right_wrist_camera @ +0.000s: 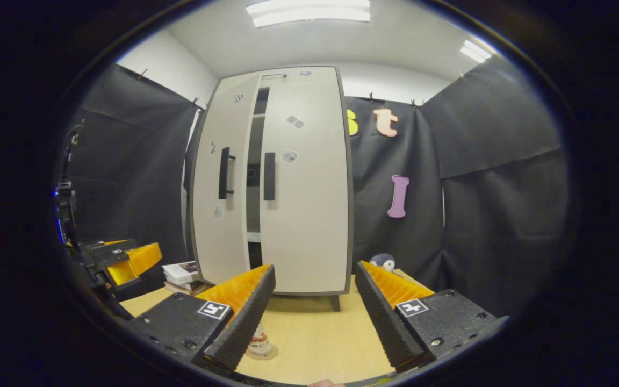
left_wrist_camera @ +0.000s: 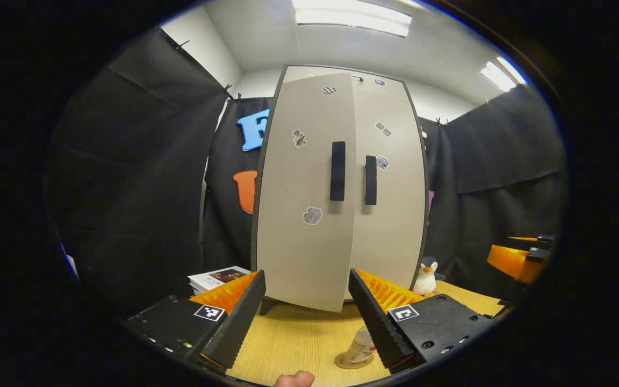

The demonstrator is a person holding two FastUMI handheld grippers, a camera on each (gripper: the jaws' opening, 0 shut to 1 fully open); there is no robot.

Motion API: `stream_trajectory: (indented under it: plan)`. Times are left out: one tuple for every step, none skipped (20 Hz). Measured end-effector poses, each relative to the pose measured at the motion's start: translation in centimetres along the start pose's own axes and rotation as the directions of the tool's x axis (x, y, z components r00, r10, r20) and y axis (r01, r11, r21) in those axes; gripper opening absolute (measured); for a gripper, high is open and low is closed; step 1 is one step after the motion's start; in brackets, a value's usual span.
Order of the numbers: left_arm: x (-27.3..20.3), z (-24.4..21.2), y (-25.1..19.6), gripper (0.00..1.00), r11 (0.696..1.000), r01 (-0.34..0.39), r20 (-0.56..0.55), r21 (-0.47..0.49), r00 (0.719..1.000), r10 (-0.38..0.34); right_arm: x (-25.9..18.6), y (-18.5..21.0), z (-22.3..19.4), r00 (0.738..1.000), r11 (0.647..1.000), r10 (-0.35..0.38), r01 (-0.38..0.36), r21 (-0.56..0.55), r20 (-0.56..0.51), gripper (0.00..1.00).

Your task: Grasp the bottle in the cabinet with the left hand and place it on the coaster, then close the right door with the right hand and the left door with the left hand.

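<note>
Left gripper view looks straight at the cabinet (left_wrist_camera: 342, 183): the right door (left_wrist_camera: 390, 188) sits flush, while the left door (left_wrist_camera: 304, 193) hangs ajar, its free edge swung out toward the camera and overlapping the seam. The left gripper (left_wrist_camera: 307, 317) is spread wide and holds nothing, its fingers framing the bottom of that door. The bottle (left_wrist_camera: 360, 346) already stands on the coaster (left_wrist_camera: 353, 363) on the table (left_wrist_camera: 299, 338), just beside the left gripper's right-hand finger, so the last step appears to be shutting the left door. The main risk is that closeness: a sideways swing of the gripper on its way up to the door could clip the bottle and tip it off the coaster. A push low on the panel or near the hinge side might close the door only part-way, leaving the dark gap seen in the right gripper view. A hard shove could rock the cabinet. The right gripper (right_wrist_camera: 315, 314) is likewise wide and empty, near the bottle (right_wrist_camera: 258, 341), and should stay clear of it.
</note>
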State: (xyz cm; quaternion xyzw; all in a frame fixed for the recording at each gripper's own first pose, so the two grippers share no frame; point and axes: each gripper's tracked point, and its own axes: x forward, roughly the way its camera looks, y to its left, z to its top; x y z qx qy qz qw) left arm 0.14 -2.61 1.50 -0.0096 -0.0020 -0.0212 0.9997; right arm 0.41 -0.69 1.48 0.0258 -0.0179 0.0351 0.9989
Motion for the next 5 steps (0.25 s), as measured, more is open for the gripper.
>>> stream_trajectory:
  plan:
    - [-0.03, 0.25, -0.20, 0.95, 1.000, 0.007, 0.006, -0.007, 1.000, -0.007, 0.14, -0.08, 0.17, 1.000, 1.000, 0.000, 0.000, 0.004, -0.001, 0.98]
    - [-0.05, 0.56, -0.19, 0.95, 1.000, 0.005, 0.014, -0.010, 1.000, -0.005, 0.17, -0.08, 0.32, 1.000, 1.000, -0.002, 0.002, 0.007, 0.002, 0.98]
    - [-0.03, 0.64, -0.34, 0.99, 1.000, 0.010, 0.016, -0.008, 1.000, -0.010, 0.24, -0.03, 0.43, 1.000, 1.000, -0.002, 0.002, 0.010, 0.003, 0.98]
    - [-0.13, 0.73, -0.36, 0.95, 1.000, 0.010, 0.018, -0.002, 1.000, -0.010, 0.16, 0.10, 0.26, 1.000, 1.000, -0.001, 0.001, 0.011, 0.000, 0.98]
    - [-0.15, 0.79, -0.42, 0.90, 1.000, 0.010, 0.023, 0.005, 1.000, -0.010, 0.14, 0.22, 0.22, 1.000, 1.000, 0.003, -0.003, 0.014, -0.004, 0.98]
